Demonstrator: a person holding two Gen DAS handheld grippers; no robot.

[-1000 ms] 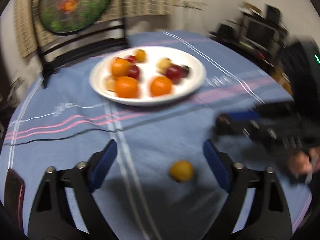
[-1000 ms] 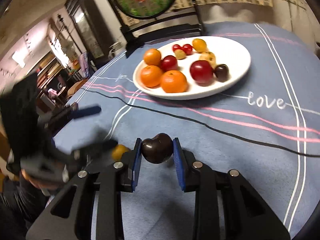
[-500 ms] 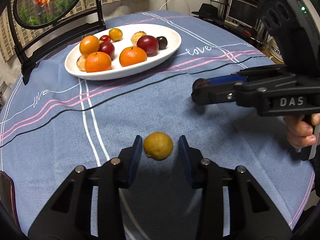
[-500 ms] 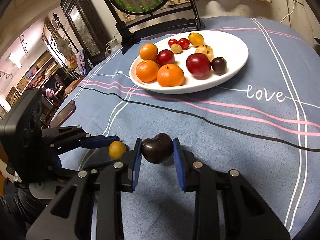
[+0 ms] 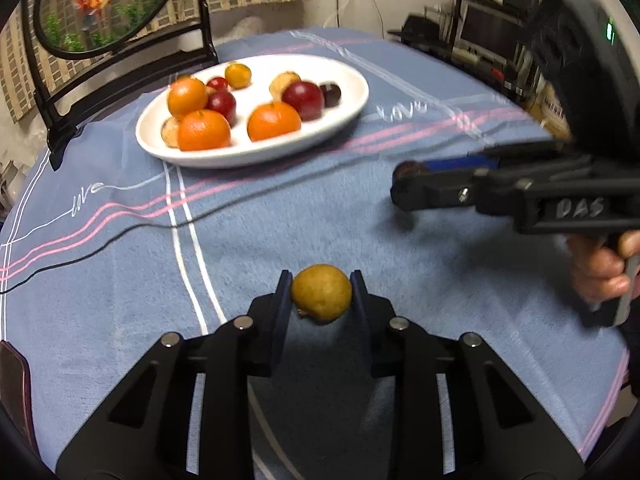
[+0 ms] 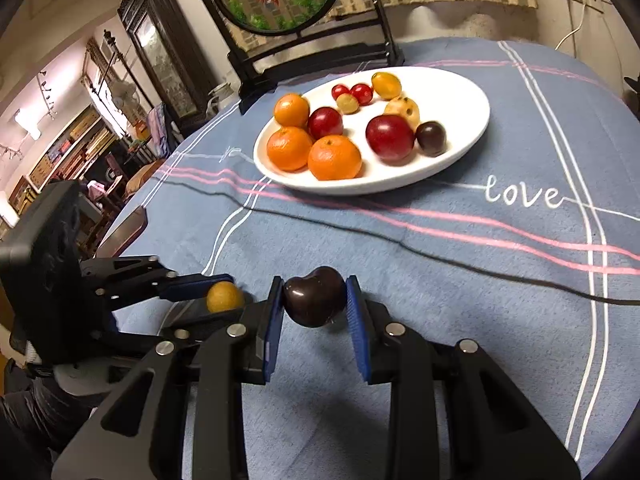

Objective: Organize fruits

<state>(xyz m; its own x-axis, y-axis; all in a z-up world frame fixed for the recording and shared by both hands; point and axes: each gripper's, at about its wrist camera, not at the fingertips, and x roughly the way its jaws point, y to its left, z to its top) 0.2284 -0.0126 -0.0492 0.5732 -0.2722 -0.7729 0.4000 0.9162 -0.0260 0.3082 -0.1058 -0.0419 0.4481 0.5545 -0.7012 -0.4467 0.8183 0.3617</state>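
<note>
- My left gripper [image 5: 321, 292] now has both pads against the small yellow fruit [image 5: 321, 298]; half a second ago the pads stood apart on either side of it.
- Whether the yellow fruit rests on the blue tablecloth [image 5: 120, 272] or is raised off it, I cannot tell; it is well short of the white plate [image 5: 352, 104].
- My right gripper [image 6: 314, 300] stays clamped on the dark plum [image 6: 314, 296], same hold as in both earlier frames, above the cloth and near the left gripper.
- From the left wrist view the right gripper has shifted slightly right and is motion-blurred.
- The plate carries three oranges, red plums, one dark plum and small yellow and red fruits; arrangement unchanged.
- Writing: "DAS" on the right gripper body, blurred but legible; "love" in white script on the cloth, beside the plate.
- A thin black cable [image 6: 480, 262] crosses the cloth between plate and grippers.
</note>
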